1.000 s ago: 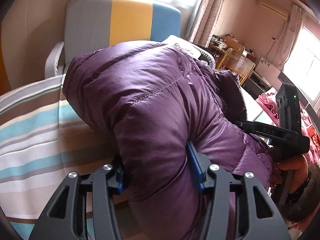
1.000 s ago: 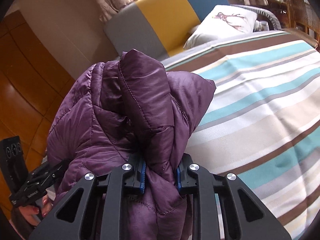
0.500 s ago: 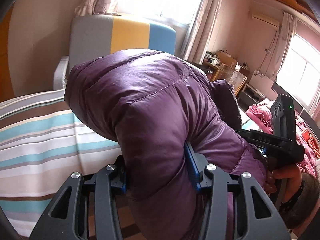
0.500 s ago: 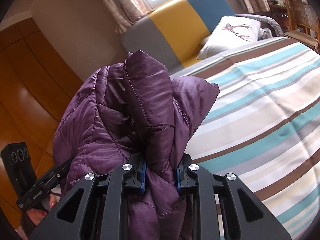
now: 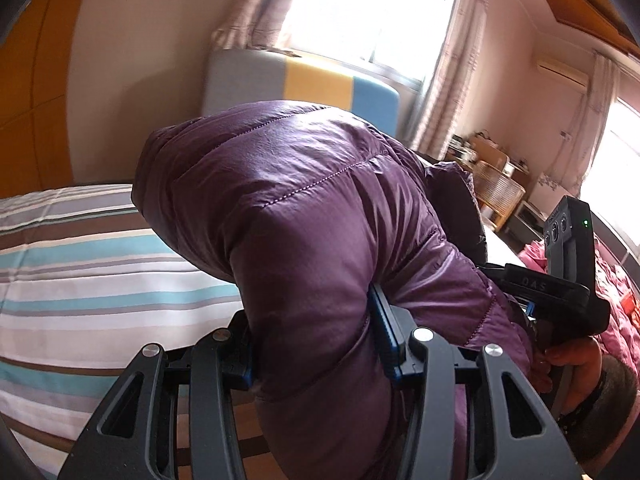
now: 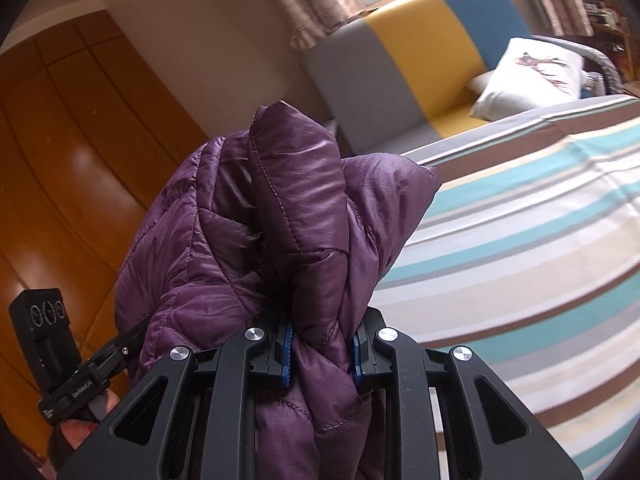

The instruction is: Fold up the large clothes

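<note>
A shiny purple quilted jacket [image 5: 304, 208] fills the middle of the left wrist view, lifted above the striped bed [image 5: 80, 280]. My left gripper [image 5: 312, 344] is shut on a thick padded fold of it, the blue pads pressed into both sides. In the right wrist view the same jacket [image 6: 280, 216] bunches up in front of the camera, and my right gripper [image 6: 322, 346] is shut on a narrower bunch of its fabric. Each gripper shows in the other's view: the right one [image 5: 560, 276] at the far right, the left one [image 6: 60, 360] at the lower left, with a hand on each.
The bed carries a sheet [image 6: 520, 240] striped in teal, brown, white and grey. Behind it stands a grey, yellow and blue sofa [image 6: 420, 52] with a white cushion [image 6: 528, 76]. Orange wooden wardrobe doors [image 6: 60, 180] lie to the left. Pink bedding [image 5: 612, 292] and a wicker chair [image 5: 496, 196] sit at the right.
Both grippers have risen and tilted up with the jacket: more wall and window show, less bed. The jacket hangs higher off the sheet. Both grips are unchanged.
</note>
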{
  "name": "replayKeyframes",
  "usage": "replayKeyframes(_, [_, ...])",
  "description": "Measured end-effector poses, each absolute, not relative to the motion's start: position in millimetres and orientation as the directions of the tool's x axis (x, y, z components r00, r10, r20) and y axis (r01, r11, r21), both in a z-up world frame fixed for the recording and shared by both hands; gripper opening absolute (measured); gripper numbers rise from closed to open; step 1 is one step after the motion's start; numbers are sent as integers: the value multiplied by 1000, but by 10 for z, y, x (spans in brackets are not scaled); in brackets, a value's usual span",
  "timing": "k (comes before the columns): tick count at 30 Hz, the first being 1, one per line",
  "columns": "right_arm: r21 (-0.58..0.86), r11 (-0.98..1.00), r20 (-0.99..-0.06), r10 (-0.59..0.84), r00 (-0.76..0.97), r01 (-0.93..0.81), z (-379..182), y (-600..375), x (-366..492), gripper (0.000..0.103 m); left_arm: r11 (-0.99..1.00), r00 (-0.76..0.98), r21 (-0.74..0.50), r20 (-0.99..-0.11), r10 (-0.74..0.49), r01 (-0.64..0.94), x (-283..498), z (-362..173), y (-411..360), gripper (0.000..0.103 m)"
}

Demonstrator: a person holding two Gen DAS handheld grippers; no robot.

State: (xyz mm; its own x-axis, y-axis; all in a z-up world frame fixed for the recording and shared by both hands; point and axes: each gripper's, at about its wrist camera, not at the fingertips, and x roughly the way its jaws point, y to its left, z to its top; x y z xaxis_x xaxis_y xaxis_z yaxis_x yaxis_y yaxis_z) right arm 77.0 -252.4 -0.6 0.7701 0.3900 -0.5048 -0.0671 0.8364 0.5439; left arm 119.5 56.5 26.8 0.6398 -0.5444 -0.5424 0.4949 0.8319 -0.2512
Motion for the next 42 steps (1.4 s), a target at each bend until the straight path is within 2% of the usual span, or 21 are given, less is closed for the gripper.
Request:
replayKeyframes(13, [553, 829, -547, 434, 716, -80, -282, -1993, 1559, 21, 884, 676, -238, -574, -462, 402, 1832, 24, 1184, 47])
replayKeyframes(16, [517, 855, -592, 393, 703, -43, -406, -1932, 1690, 23, 906, 666, -228, -618, -418, 356, 2088, -224, 1247, 55])
replayKeyframes(18, [480, 877, -634, 350, 689, -3, -530, -1903, 1783, 31, 919, 664, -215, -640, -387, 329, 2204, -418, 1286, 64])
replayKeyframes(20, [467, 884, -653, 333, 680, 16, -639, -1894, 1811, 38, 916, 666, -242, -631, -398, 318, 2241, -535, 1324, 74])
replayKeyframes(22, [456, 890, -656, 323, 682, 17, -652, -1905, 1804, 39, 920, 671, -260, -630, -391, 292, 2249, -573, 1338, 79])
replayKeyframes(24, [431, 902, -661, 310, 684, 7, -592, -1877, 1744, 39, 924, 672, -265, -634, -383, 276, 2210, -559, 1355, 81])
replayKeyframes(26, [389, 921, -660, 289, 693, -13, -454, -1872, 1661, 46, 939, 680, -243, -647, -344, 244, 2104, -470, 1373, 82])
replayKeyframes(33, [351, 934, -529, 253, 810, -63, 111, -1985, 1496, 46, 957, 764, -224, -581, -281, 182, 1926, 36, 1346, 84])
replayKeyframes(34, [342, 935, -527, 271, 806, -91, 179, -1925, 1583, 41, 958, 763, -219, -581, -282, 187, 1969, 92, 1283, 84])
replayKeyframes(35, [329, 937, -530, 287, 798, -119, 219, -1853, 1675, 37, 958, 761, -211, -585, -282, 193, 2014, 116, 1218, 84])
replayKeyframes(39, [186, 975, -602, 209, 771, -119, 158, -1554, 2176, 36, 969, 744, -135, -621, -246, 208, 2179, 8, 953, 84])
replayKeyframes(42, [152, 985, -672, 159, 723, -76, -19, -1470, 2285, 33, 974, 709, -60, -675, -202, 221, 2348, -196, 828, 86])
